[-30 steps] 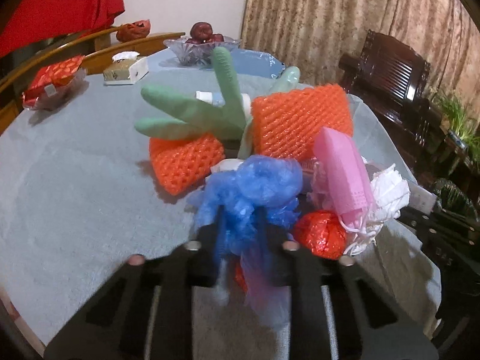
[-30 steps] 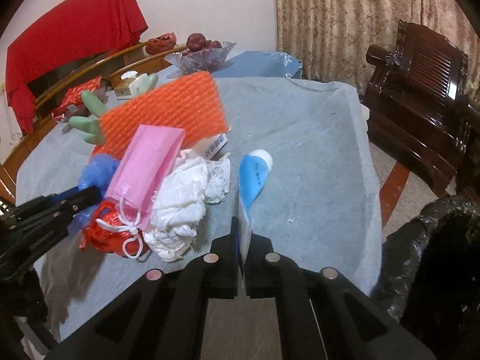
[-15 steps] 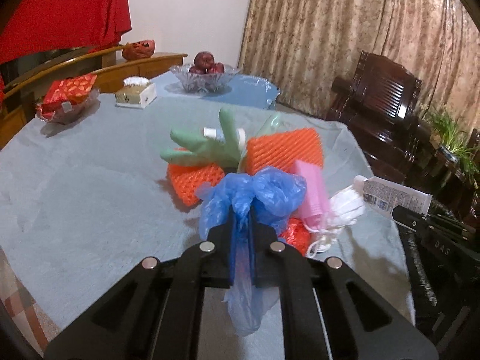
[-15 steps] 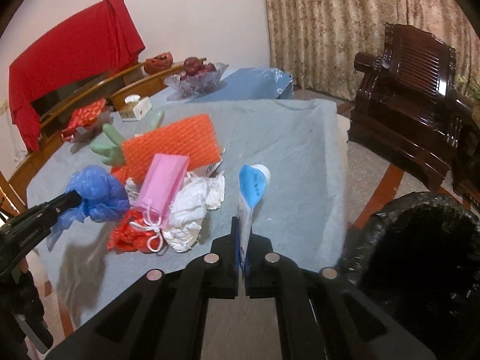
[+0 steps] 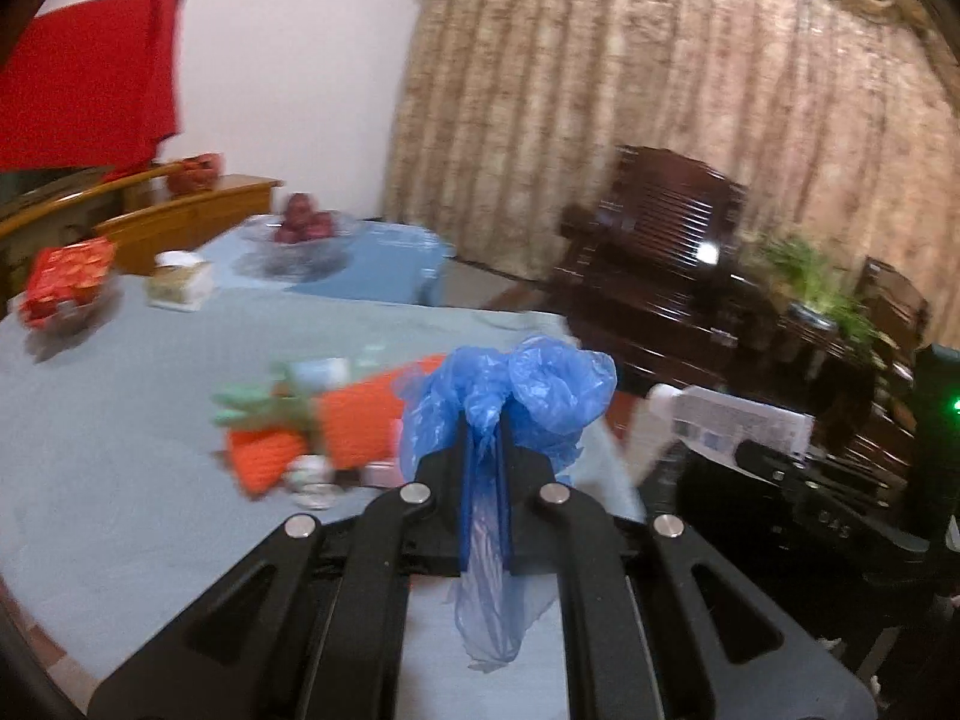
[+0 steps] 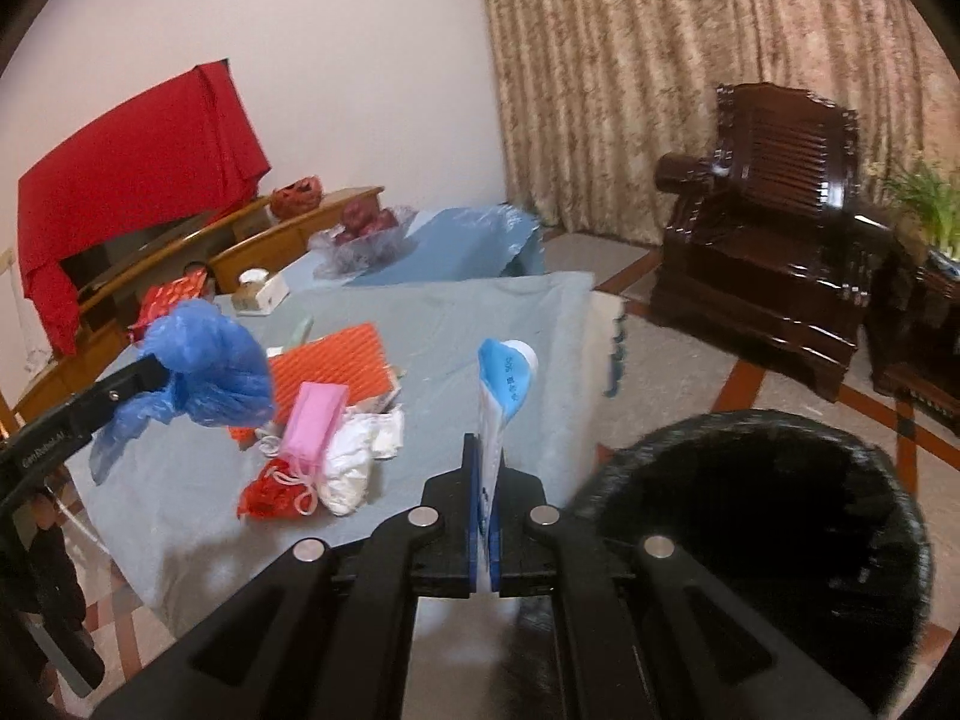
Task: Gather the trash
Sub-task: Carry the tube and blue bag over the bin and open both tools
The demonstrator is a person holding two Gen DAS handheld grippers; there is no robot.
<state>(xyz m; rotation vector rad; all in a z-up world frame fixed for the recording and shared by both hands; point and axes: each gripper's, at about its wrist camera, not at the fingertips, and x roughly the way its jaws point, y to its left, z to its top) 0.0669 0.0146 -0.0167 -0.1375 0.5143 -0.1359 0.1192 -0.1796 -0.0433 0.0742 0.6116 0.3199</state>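
Trash was in both our grippers. Our left gripper (image 5: 485, 420) was clamped narrow on a crumpled blue plastic bag (image 5: 516, 396), and our right gripper (image 6: 487, 450) was pinched shut on the flat tail of a blue-and-white tube (image 6: 503, 378). A second before, both pieces sat low at the pile on the bench (image 6: 456, 312); now both had been lifted clear of the cloth and carried toward the black-lined bin (image 6: 768, 540), which filled the lower right of the right wrist view, just beside the bench edge. We judged the pick-up finished and the drop next. Left on the bench were the orange foam nets (image 6: 336, 366), a pink mask (image 6: 312, 420), white crumpled paper (image 6: 354, 468) and a green glove (image 5: 252, 408).
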